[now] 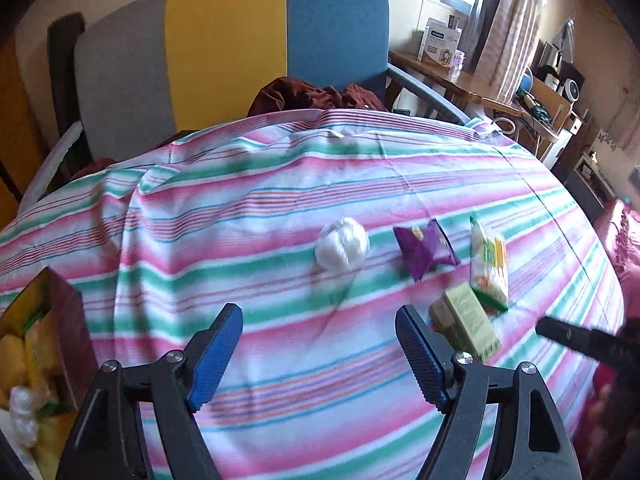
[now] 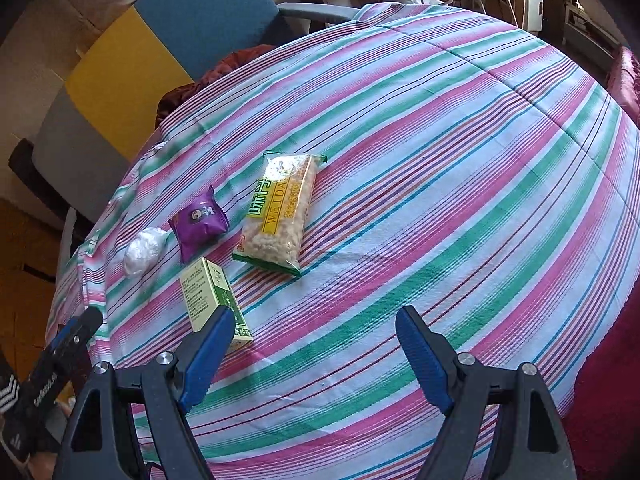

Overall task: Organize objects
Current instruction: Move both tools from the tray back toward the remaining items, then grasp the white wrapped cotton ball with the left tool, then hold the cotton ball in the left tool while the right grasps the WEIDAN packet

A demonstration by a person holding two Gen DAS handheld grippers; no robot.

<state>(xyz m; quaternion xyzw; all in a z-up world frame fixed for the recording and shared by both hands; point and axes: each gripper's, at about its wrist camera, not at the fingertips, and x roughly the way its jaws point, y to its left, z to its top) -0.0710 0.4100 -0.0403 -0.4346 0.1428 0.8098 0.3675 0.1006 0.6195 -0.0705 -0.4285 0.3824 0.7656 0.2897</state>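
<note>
Striped cloth is covering the table (image 2: 440, 200). Green carton (image 2: 212, 300) is lying just ahead of the right gripper (image 2: 316, 344): light, stiff, best pinched across its narrow sides. Left gripper (image 1: 320, 340) is hovering too; both fingers are gaping wide, holding nothing.

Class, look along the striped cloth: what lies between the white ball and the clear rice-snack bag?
The purple packet lies between the white ball and the rice-snack bag, touching neither; the right wrist view shows it most clearly.
</note>
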